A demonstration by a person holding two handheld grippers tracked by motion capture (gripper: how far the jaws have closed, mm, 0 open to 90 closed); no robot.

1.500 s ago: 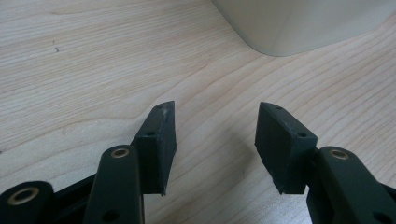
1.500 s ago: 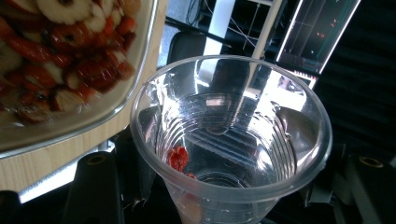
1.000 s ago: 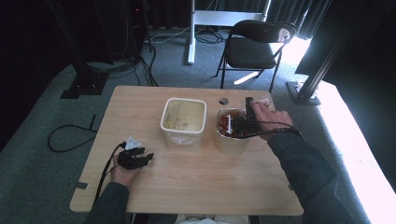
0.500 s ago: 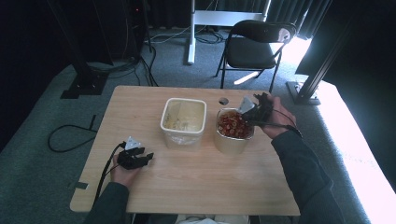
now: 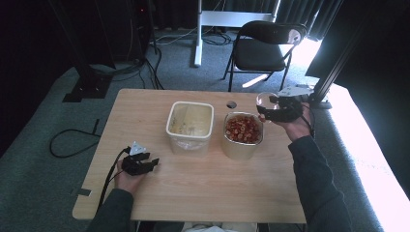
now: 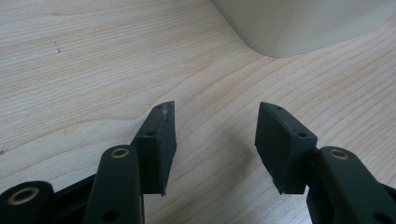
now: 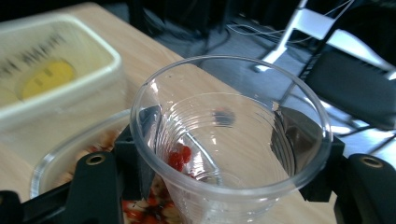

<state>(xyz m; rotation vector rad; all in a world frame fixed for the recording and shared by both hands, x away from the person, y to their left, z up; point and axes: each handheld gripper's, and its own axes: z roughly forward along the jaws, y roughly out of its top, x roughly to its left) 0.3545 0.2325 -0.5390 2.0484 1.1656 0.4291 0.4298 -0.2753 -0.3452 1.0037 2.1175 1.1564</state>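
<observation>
From the high view, a light wooden table (image 5: 203, 193) stands on grey carpet in a dark room, a black folding chair (image 5: 263, 48) behind it and sunlight flooding the floor at the right. A cream rectangular tub (image 5: 190, 126) and a clear round container (image 5: 243, 135) of red pieces sit side by side at mid-table, a small hole (image 5: 231, 104) in the tabletop just behind them. The left gripper (image 5: 151, 164) rests low on the near-left part of the table, well apart from the tub, its jaws spread and empty. The right gripper (image 5: 265, 112) is raised beside the container's far right rim, clamping a clear plastic cup (image 5: 263, 100). In the left gripper view, the two black jaws stand wide apart over bare wood grain, the tub's pale wall (image 6: 299, 25) ahead at upper right. In the right gripper view, the cup (image 7: 231, 140) sits gripped between both jaws, its mouth facing the camera, its long axis tilted, a few red pieces (image 7: 180, 158) clinging inside; the container (image 7: 70, 158) lies below, the blurred tub (image 7: 56, 79) at left.
</observation>
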